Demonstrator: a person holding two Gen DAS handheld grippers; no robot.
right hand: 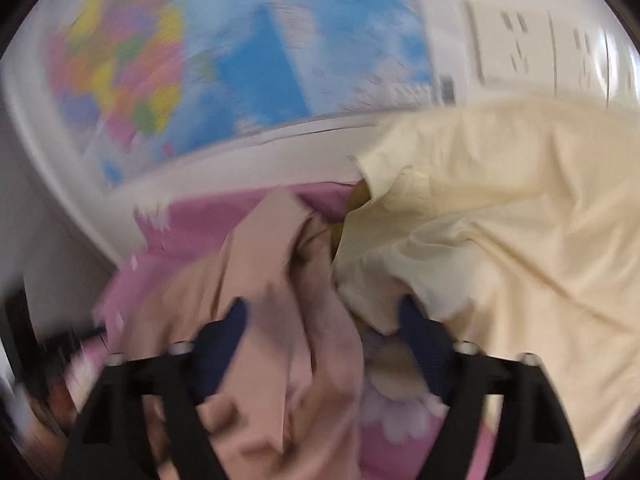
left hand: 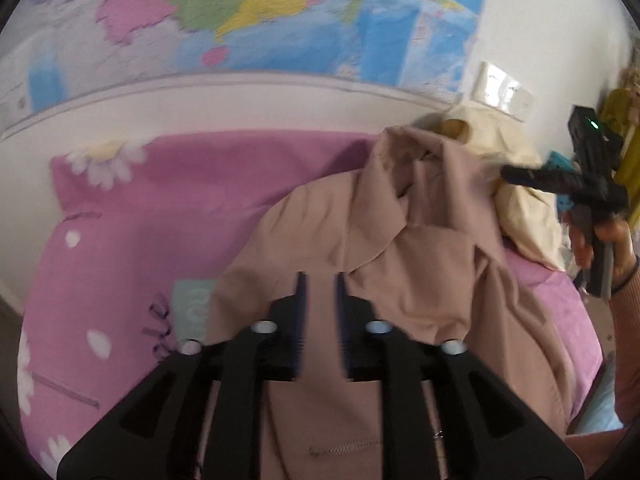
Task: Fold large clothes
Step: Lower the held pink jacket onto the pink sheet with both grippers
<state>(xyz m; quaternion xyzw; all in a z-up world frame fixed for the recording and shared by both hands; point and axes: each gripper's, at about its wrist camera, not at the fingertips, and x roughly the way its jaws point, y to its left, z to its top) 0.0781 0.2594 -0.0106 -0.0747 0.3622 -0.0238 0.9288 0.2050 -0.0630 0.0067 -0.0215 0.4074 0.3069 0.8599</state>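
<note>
A tan hooded sweatshirt (left hand: 400, 248) lies crumpled mid-frame on the pink bed (left hand: 168, 208). Left tongs (left hand: 320, 312) narrowly parted, right tongs (right hand: 320, 340) wide, both empty. Soft, floppy, fairly bulky; best gripped at hem or shoulders.

Right wrist view, heavily blurred. The right gripper (right hand: 320, 320) has its blue-padded jaws standing wide apart, nothing pressed between the pads. A crumpled beige-pink fabric garment (right hand: 276, 288) lies bunched between and beyond the jaws. Just beside it, to the right, a pale cream-yellow cloth (right hand: 500, 240) lies rumpled. Both rest on a pink flowered bedsheet (right hand: 200, 220). A coloured wall map (right hand: 200, 60) hangs behind.
</note>
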